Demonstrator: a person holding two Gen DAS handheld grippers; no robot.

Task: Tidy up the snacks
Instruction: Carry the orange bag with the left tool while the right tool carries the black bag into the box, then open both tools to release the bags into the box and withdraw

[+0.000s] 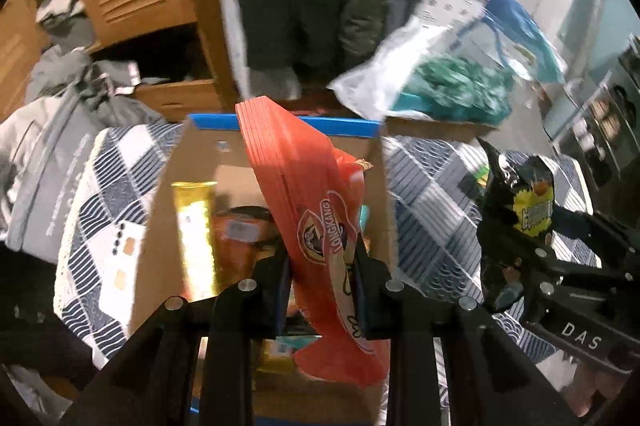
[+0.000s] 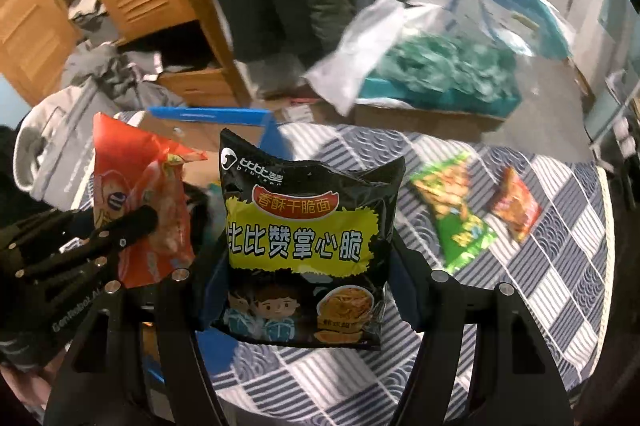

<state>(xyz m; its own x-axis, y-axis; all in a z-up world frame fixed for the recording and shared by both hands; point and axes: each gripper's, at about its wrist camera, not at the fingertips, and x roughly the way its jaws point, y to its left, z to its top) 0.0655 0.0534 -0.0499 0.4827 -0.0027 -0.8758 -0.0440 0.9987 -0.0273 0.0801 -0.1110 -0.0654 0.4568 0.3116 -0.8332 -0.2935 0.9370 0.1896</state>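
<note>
Holding two packets above a patterned bedspread, I have both grippers loaded at once. My left gripper (image 1: pixel 322 290) is clamped tight, jaws nearly together, on a glossy orange-red plastic snack bag (image 1: pixel 308 209) that hangs over an open brown cardboard box with blue-taped rims (image 1: pixel 224 123). My right gripper (image 2: pixel 310 286) stands about half open, its pads pressing both sides of a puffy black foil noodle-snack packet with a yellow label (image 2: pixel 308 250), held upright above the quilt.

Risk lies mostly with the left grip, I judge: the orange-red bag is pinched low on its slick film, and its long upper part leans away, so a quick swing could let it slide out or catch on the box rim. The black packet is air-filled and springy; too firm a squeeze might burst it, while too light a one could let it twist free. Both tools sit near each other, so crossing paths could knock one packet against the other.

Inside the box lie a shiny gold wrapper (image 1: pixel 196 226) and an orange pack (image 1: pixel 240 230), both blurred. On the blue-grey and white checked quilted bedspread (image 2: pixel 540 286), two flat crinkled packets wait: a green triangular one (image 2: pixel 456 214) and a small red-brown one (image 2: pixel 516 203), well apart from the box.
</note>
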